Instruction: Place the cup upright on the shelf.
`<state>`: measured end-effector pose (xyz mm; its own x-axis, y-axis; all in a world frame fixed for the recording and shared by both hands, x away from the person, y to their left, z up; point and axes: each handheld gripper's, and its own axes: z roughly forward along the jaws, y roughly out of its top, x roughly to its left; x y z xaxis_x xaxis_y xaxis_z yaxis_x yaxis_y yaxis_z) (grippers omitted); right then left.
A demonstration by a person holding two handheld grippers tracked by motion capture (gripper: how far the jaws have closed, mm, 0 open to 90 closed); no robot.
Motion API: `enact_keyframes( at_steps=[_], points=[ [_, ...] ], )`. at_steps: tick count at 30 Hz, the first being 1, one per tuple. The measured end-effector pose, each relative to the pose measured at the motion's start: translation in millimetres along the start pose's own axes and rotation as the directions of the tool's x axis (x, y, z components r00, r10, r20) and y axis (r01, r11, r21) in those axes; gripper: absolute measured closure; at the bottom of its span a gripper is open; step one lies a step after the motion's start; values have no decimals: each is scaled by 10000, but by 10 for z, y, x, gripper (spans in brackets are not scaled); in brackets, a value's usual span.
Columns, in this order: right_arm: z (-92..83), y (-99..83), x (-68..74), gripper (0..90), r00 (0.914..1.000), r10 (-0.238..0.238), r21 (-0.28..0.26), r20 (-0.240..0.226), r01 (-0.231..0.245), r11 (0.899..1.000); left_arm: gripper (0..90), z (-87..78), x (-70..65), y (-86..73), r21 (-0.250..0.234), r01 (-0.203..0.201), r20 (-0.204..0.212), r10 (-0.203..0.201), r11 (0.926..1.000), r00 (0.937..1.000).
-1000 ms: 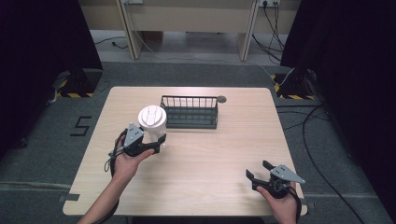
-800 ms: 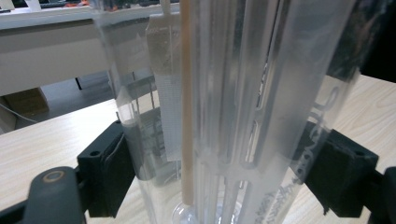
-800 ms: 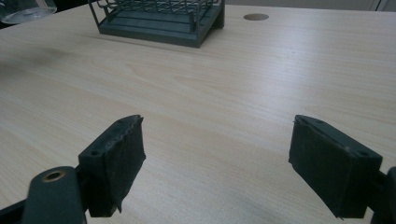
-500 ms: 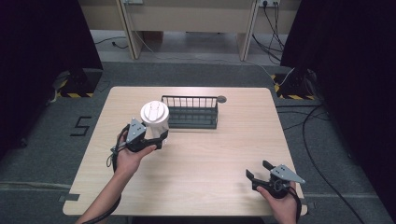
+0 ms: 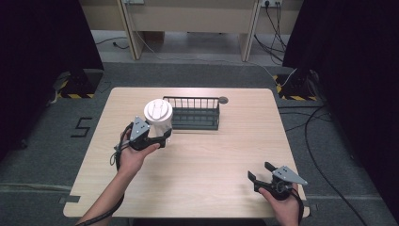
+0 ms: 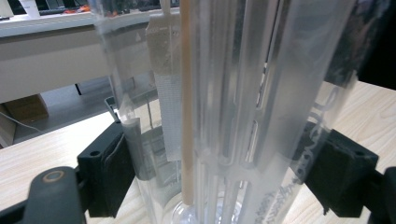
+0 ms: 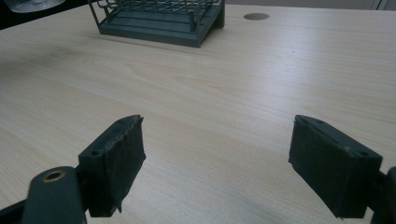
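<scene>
A tall clear plastic cup with a white lid [image 5: 158,112] is held above the table just left of the dark wire rack [image 5: 195,113]. My left gripper [image 5: 164,136] is shut on the cup's lower wall. In the left gripper view the clear cup [image 6: 224,93] stands between both black pads [image 6: 114,175], and a pale straw-like rod [image 6: 186,102] shows inside it. My right gripper [image 5: 260,175] stands open low over the table's near right corner, and the right gripper view shows its pads [image 7: 116,158] wide apart over bare wood.
The wire rack [image 7: 159,16] sits at the back middle of the light wooden table [image 5: 211,155], with a round cable hole [image 5: 223,100] beside it. Dark curtains, cables and grey carpet surround the table.
My left gripper has carried the cup up and rightward, closer to the rack's left end. The right gripper has stayed put.
</scene>
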<state>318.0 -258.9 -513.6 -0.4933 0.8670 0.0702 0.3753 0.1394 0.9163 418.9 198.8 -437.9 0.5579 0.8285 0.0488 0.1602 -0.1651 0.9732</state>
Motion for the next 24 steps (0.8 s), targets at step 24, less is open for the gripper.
enact_keyframes(
  at_steps=[24],
  points=[
    [-1,0,-9,187,10000,65,-18,-6,-65,10000,180,149,-25,150,-133,-60,107,62,9999,9999]
  ],
)
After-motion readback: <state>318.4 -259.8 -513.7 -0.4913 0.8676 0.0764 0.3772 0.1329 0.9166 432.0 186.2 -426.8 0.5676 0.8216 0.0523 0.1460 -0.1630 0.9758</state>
